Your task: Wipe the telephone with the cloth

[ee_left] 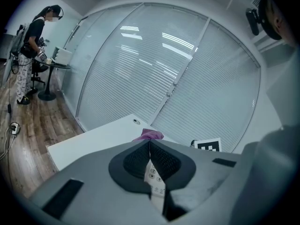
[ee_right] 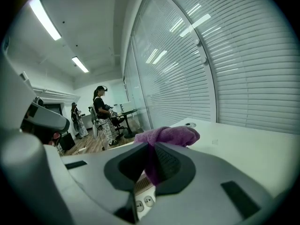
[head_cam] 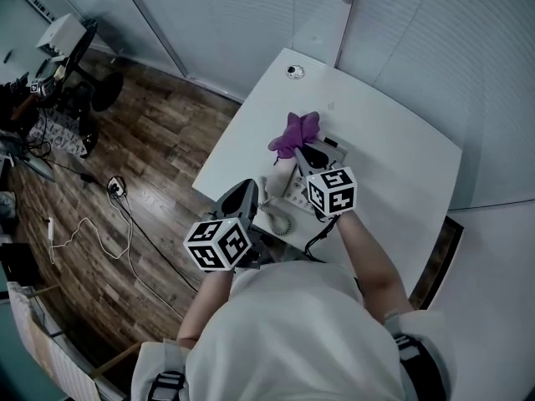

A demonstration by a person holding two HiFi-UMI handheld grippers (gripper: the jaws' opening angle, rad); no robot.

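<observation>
On the white worktop (head_cam: 393, 140), the right tool (ee_right: 151, 146) grips the purple cloth (ee_right: 171, 135) over the telephone (head_cam: 288, 192); the left tool (ee_left: 149, 144), closed and empty, sits just beside it.

One telephone (head_cam: 292, 195), one cloth (head_cam: 298, 132) (purple), one table (head_cam: 393, 153).

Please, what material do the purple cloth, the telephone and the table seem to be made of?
The purple cloth looks like soft, fuzzy fabric, perhaps microfibre, because it bunches in loose folds. The telephone looks like light, smooth, hard plastic, judging by its moulded keys. The table has a white, smooth, matte top. It is probably laminate, though its look alone cannot confirm that.
</observation>
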